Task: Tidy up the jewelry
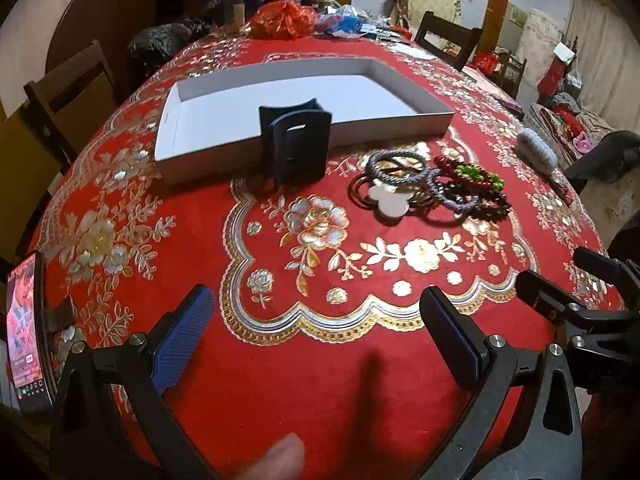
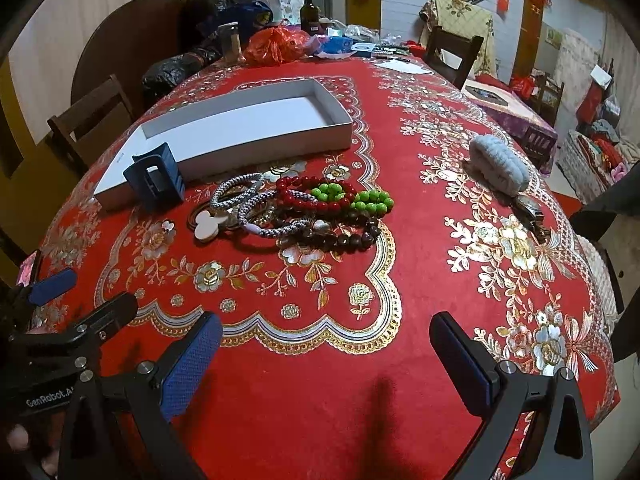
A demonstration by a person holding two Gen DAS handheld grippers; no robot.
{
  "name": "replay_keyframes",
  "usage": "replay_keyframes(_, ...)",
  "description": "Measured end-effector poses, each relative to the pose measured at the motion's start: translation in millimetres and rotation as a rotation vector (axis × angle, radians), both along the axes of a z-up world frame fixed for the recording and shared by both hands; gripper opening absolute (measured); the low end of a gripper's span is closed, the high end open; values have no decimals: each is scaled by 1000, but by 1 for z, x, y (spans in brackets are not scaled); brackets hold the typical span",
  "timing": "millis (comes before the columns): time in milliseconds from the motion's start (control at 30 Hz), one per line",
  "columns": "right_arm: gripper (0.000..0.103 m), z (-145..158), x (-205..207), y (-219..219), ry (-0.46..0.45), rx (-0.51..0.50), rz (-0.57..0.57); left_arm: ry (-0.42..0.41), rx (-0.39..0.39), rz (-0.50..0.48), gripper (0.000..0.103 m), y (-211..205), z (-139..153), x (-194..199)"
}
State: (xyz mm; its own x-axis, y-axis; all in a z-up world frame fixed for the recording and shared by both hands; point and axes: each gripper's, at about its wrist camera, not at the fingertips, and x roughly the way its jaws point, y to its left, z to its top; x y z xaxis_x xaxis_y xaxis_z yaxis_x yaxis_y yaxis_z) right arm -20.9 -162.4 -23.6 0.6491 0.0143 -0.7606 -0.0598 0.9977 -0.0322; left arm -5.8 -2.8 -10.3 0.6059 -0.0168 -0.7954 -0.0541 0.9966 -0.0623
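A shallow white box (image 1: 188, 98) (image 2: 224, 128) lies open and empty on the red floral tablecloth. A dark blue hair claw clip (image 1: 294, 142) (image 2: 156, 176) stands against its near wall. To its right lies a pile of jewelry (image 1: 432, 184) (image 2: 304, 208): grey braided hair ties, red and green bead bracelets, dark bead bracelets and a white clover-shaped piece (image 2: 210, 226). A pale blue fluffy scrunchie (image 1: 536, 148) (image 2: 500, 168) lies farther right. My left gripper (image 1: 316, 316) is open and empty, near the table's front. My right gripper (image 2: 326, 340) is open and empty, beside it.
A phone (image 1: 24, 332) stands propped at the left edge. A watch (image 2: 532, 212) lies near the scrunchie. Bags, a jar (image 2: 230, 42) and a bottle (image 2: 310, 10) crowd the far end. Wooden chairs (image 1: 68, 92) stand around the table.
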Motion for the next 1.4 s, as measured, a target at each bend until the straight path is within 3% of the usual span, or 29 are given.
replay_keyframes(133,103,-1,2,-1,3,3,-6,-3,16,13,103,3,-2,0)
replay_keyframes(500,103,-4,3,-1,9,0,-6,-1,-41,9,103,5,-5,0)
replay_keyframes(800,103,-5,2,-1,10,1,-7,-87,-17,54,103,9,1,-6)
replay_keyframes(1000,103,-5,2,-1,10,2,-8,-57,43,1,103,-2,1,-3)
replay_keyframes(1400,103,-4,2,-1,8,7,-5,-29,33,37,103,4,-3,-2)
